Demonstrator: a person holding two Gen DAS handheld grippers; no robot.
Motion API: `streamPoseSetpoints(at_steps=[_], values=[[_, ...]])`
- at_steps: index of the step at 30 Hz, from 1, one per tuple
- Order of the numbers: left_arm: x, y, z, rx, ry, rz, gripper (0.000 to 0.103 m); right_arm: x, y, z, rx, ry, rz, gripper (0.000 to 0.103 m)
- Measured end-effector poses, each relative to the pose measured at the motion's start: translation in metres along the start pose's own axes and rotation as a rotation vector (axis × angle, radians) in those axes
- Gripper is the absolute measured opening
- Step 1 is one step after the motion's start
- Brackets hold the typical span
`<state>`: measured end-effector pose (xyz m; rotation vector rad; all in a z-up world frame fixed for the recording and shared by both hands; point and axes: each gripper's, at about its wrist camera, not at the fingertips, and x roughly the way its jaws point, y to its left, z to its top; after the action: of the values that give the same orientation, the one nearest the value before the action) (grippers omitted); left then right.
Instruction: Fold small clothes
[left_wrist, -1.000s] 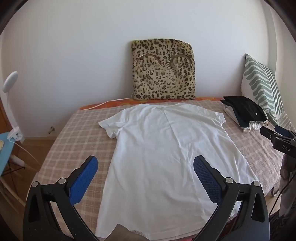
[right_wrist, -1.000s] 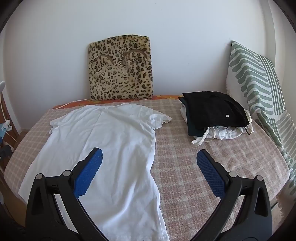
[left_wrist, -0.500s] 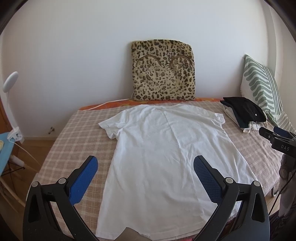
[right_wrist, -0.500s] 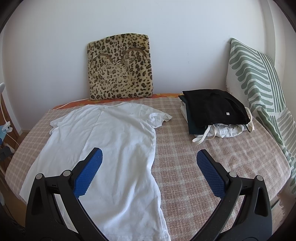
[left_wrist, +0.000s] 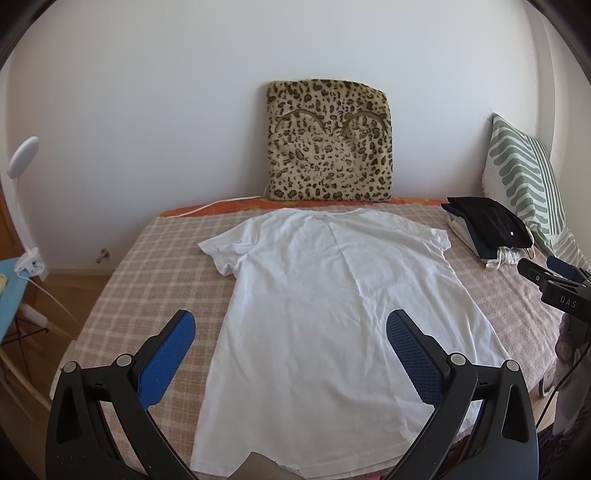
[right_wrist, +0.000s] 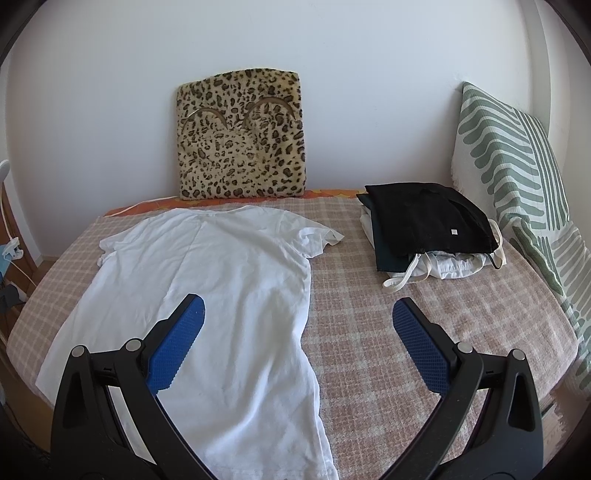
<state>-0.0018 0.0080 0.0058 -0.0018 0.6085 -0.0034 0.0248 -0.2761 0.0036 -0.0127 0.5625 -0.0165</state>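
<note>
A white T-shirt (left_wrist: 332, 306) lies flat on the checked bed cover (left_wrist: 147, 288), collar toward the wall; it also shows in the right wrist view (right_wrist: 207, 295). My left gripper (left_wrist: 291, 325) is open and empty, held above the shirt's lower half. My right gripper (right_wrist: 299, 314) is open and empty, above the shirt's right edge. The right gripper also shows at the right rim of the left wrist view (left_wrist: 554, 277).
A stack of folded clothes with a black one on top (right_wrist: 428, 225) lies at the back right. A leopard cushion (right_wrist: 240, 136) leans on the wall. A green striped pillow (right_wrist: 513, 177) stands at the right. A lamp (left_wrist: 22, 158) and blue table (left_wrist: 7, 291) are left of the bed.
Both grippers have drawn back and risen slightly, so the shirt sits a little lower in both views. Both stay open. The shirt has not moved.
</note>
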Motion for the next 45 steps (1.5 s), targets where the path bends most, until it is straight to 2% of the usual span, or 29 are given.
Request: streamPoseSetpoints(at_steps=[45], values=[[0.0018, 0.0029, -0.0055, -0.013, 0.015, 0.003, 0.103, -0.0008, 0.0096, -0.0009, 0.004, -0.001, 0.007, 0.103]])
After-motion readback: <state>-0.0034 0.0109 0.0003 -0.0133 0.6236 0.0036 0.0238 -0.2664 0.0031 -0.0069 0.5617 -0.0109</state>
